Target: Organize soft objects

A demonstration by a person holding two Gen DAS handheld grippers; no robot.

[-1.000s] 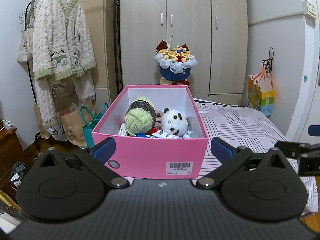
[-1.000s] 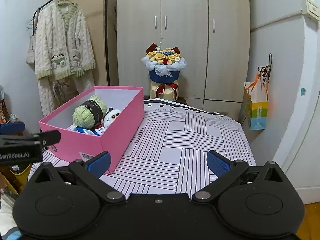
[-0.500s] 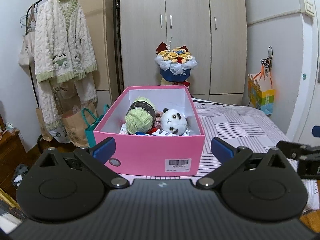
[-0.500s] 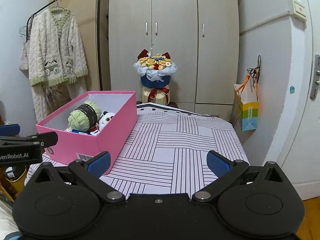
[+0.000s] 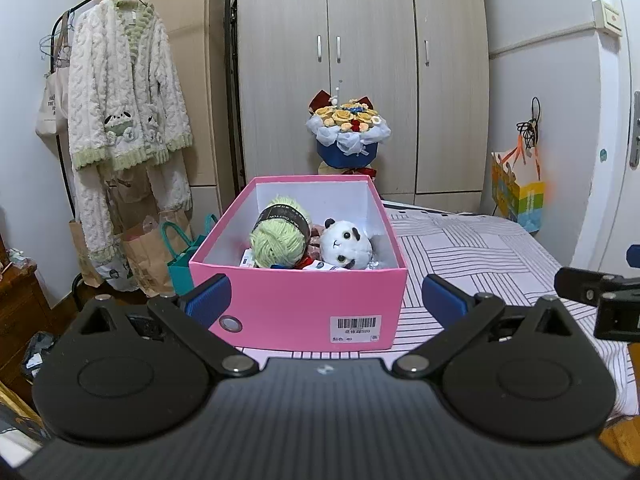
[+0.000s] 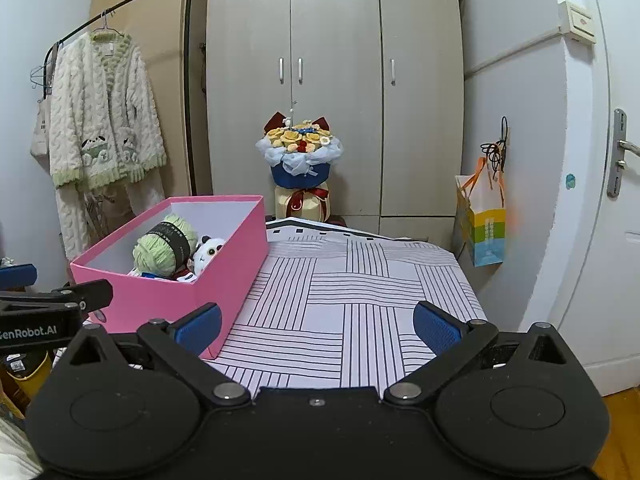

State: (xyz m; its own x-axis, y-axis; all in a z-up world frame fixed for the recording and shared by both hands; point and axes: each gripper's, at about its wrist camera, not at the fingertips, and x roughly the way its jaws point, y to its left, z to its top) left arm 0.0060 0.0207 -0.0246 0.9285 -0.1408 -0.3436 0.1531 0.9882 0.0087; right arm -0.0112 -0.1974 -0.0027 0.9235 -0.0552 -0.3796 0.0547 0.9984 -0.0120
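A pink box (image 5: 304, 312) stands on the striped bedcover (image 5: 472, 248). In it lie a green yarn ball (image 5: 278, 240), a white panda plush (image 5: 346, 246) and some small items underneath. The box also shows in the right wrist view (image 6: 224, 268) with the yarn ball (image 6: 162, 248) and the panda plush (image 6: 208, 250). My left gripper (image 5: 326, 298) is open and empty, in front of the box's near end. My right gripper (image 6: 318, 326) is open and empty, over the bedcover (image 6: 360, 292) to the right of the box.
A flower bouquet (image 5: 348, 132) stands behind the bed before a wardrobe (image 5: 360, 60). A fluffy robe (image 5: 124, 120) hangs on a rack at the left, with paper bags (image 5: 148, 248) below. A colourful bag (image 5: 518, 196) hangs on the right wall by a door (image 6: 616, 200).
Both grippers have drawn back and tilted up a little, so the box sits lower and smaller in both views. Both stay open and empty.
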